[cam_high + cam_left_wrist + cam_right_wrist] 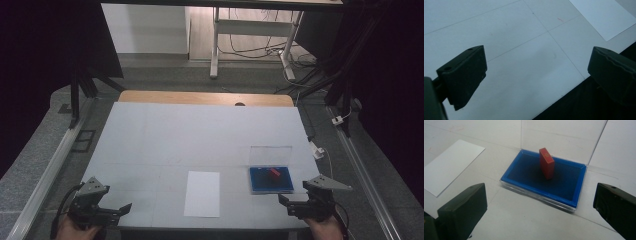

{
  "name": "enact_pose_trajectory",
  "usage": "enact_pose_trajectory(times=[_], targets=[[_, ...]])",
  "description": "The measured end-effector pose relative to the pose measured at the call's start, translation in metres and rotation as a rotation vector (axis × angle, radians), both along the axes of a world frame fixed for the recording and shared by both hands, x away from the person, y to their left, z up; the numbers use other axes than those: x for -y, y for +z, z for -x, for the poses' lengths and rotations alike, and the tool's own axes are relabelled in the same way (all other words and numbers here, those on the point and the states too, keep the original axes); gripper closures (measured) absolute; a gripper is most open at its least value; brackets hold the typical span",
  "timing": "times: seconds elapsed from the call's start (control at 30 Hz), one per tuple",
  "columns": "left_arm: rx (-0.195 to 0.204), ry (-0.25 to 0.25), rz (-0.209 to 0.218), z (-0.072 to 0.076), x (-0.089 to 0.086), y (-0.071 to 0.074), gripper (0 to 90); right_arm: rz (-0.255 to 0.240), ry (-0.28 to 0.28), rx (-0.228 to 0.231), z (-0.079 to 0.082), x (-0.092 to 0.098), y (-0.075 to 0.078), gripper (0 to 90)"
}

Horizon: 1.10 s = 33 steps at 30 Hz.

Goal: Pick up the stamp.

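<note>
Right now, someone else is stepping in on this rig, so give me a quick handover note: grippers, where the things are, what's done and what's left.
Left gripper: open, nothing between its jaws, at the near left corner of the table.
Right gripper: open, holding nothing, just in front of the blue case.
Things: the case sits near right with its clear lid standing open. A red block stands on edge inside, on the blue lining. A white sheet lies flat at the near middle, apart from the case.
Done: lid is open. Nothing is gripped.
Left: likely the block, since the right gripper faces it; the sheet is untouched.
</note>
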<state>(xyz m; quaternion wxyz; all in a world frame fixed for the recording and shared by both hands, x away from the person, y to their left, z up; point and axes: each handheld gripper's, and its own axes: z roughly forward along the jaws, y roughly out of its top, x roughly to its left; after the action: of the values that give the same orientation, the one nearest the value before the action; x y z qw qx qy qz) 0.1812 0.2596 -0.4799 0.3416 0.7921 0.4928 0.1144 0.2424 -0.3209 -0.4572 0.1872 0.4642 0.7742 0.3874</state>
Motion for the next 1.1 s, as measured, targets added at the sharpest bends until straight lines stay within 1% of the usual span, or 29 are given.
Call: enact_pose_trajectory(times=[0.07, 0.23, 0.4, 0.47, 0.57, 0.63, 0.7, 0.87, 1.0, 1.1], targets=[[-0.003, -0.004, 0.000, -0.0004, 0.0000, -0.0002, 3.1, -0.005, 0.010, -0.009, -0.0010, -0.0001, -0.0002, 0.0], [-0.008, -0.013, -0.027, -0.0015, 0.0029, -0.0006, 3.1, -0.004, 0.020, -0.017, -0.0012, -0.0002, -0.0004, 0.0], [-0.007, -0.010, -0.029, -0.0011, 0.0036, -0.0001, 3.0, -0.011, 0.028, -0.022, -0.0015, 0.0003, -0.0007, 0.0], [-0.003, -0.006, -0.032, -0.0009, 0.0033, 0.0004, 2.7, -0.012, 0.032, -0.025, -0.0016, 0.0006, -0.0007, 0.1], [0.015, 0.011, -0.040, 0.0002, 0.0002, 0.0012, 2.5, -0.009, 0.038, -0.028, -0.0020, 0.0000, -0.0010, 1.0], [0.019, 0.022, -0.031, 0.0003, -0.0027, 0.0012, 2.4, 0.000, 0.039, -0.029, -0.0018, -0.0008, -0.0009, 1.0], [0.011, 0.023, -0.026, -0.0003, -0.0037, 0.0006, 2.2, 0.009, 0.037, -0.028, -0.0015, -0.0012, -0.0008, 0.8], [0.003, 0.002, -0.045, -0.0009, -0.0003, -0.0004, 1.9, 0.007, 0.035, -0.024, -0.0015, -0.0017, -0.0007, 0.0], [0.000, -0.001, -0.031, -0.0010, -0.0015, -0.0006, 2.0, 0.018, 0.044, -0.023, -0.0012, -0.0026, 0.0000, 0.0], [-0.004, -0.001, -0.026, -0.0015, -0.0018, -0.0008, 2.2, 0.011, 0.056, -0.018, -0.0011, -0.0043, 0.0009, 0.0]])
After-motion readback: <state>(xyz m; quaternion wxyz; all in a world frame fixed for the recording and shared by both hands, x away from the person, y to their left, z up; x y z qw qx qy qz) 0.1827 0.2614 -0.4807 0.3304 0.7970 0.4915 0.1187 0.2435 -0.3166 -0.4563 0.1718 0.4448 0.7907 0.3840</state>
